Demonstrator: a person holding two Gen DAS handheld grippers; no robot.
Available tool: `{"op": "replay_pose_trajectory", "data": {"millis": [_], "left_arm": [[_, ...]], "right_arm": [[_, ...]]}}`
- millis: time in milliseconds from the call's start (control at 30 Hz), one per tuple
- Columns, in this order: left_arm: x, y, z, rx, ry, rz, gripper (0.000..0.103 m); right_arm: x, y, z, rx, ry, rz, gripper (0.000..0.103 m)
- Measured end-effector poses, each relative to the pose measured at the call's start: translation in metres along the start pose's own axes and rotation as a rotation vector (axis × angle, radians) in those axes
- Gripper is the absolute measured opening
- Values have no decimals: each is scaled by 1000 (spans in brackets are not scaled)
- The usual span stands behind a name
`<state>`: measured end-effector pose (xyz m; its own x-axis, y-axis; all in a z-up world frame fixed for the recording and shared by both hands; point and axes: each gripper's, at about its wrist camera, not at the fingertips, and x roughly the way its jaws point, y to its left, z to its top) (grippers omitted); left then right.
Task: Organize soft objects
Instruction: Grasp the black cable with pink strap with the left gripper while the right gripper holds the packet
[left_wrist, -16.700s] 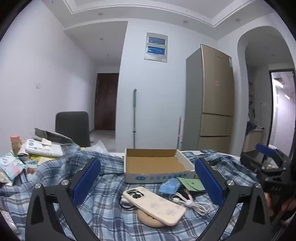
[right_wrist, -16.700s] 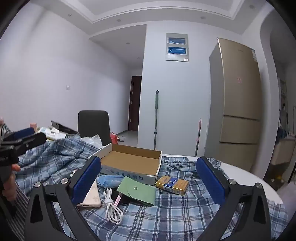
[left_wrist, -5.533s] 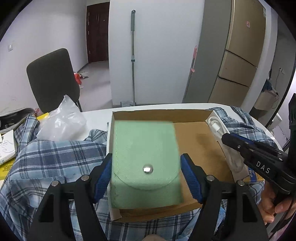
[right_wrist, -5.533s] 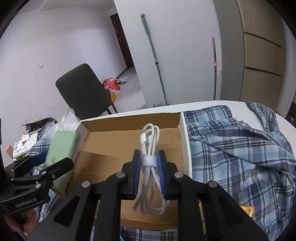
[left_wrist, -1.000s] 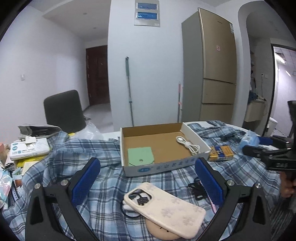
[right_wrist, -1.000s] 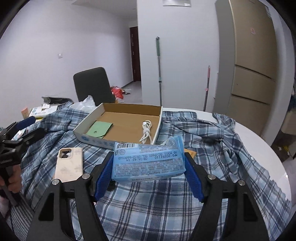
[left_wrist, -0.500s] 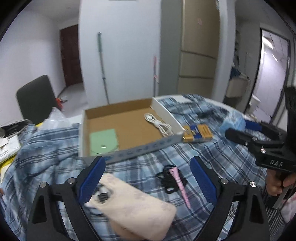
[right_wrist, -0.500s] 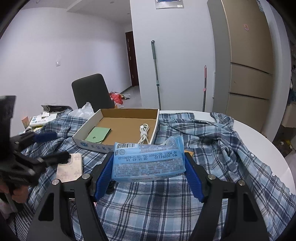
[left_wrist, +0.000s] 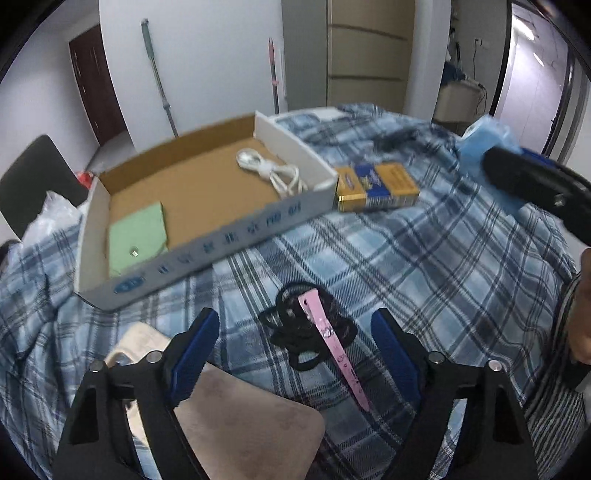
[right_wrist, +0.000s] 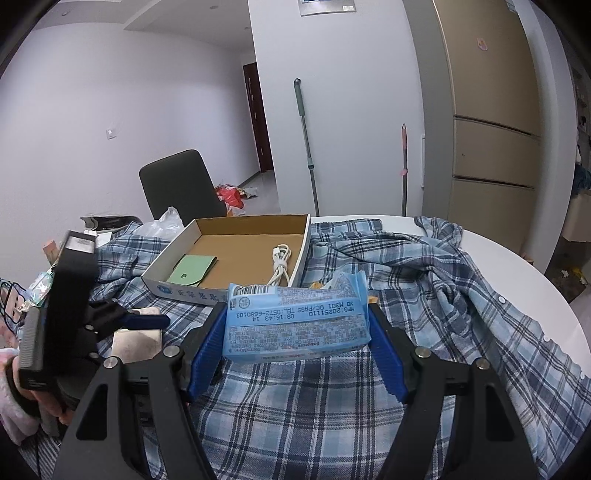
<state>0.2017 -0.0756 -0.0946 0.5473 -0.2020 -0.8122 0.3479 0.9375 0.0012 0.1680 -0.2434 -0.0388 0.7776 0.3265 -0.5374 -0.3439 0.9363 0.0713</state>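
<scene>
My left gripper (left_wrist: 295, 343) points down at a tangle of black hair ties with a pink strap (left_wrist: 308, 321) on the plaid shirt (left_wrist: 424, 277). Its jaws are closing, the tangle lies between them, and the pads are clear of it. My right gripper (right_wrist: 295, 354) is shut on a blue tissue pack (right_wrist: 295, 321) held above the shirt, in front of the cardboard box (right_wrist: 184, 291). In the box (left_wrist: 221, 240) lie a green pouch (left_wrist: 136, 232) and a coiled white cable (left_wrist: 273, 173). The left gripper (right_wrist: 144, 321) also shows in the right wrist view.
A beige phone case (left_wrist: 236, 424) lies under my left gripper's left finger. A yellow and blue pack (left_wrist: 376, 182) rests against the box's right end. A black chair (right_wrist: 177, 184) stands behind the round white table (right_wrist: 517, 266). Clutter sits at the far left.
My left gripper has tipped downward and moved over the black hair ties, its jaws narrowing. The phone case has slid to the lower left of its view. The right gripper holds still.
</scene>
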Motion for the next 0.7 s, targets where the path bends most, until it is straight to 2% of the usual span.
{"op": "replay_pose_trajectory", "data": {"millis": [167, 200, 300, 433, 533, 700], "left_arm": [[15, 4, -1, -4, 53, -31, 70], [17, 4, -2, -7, 60, -39, 65], [17, 6, -2, -20, 63, -86, 37], [10, 3, -3, -6, 50, -87, 18], [-1, 1, -3, 5, 23, -82, 13], [-29, 4, 0, 2, -50, -76, 13]], "right_arm": [[2, 0, 0, -1, 8, 0, 72], [2, 0, -1, 0, 9, 0, 72], [3, 0, -2, 0, 13, 0, 72], [5, 0, -2, 0, 18, -1, 72], [4, 0, -1, -1, 15, -8, 72], [4, -2, -1, 5, 11, -17, 72]]}}
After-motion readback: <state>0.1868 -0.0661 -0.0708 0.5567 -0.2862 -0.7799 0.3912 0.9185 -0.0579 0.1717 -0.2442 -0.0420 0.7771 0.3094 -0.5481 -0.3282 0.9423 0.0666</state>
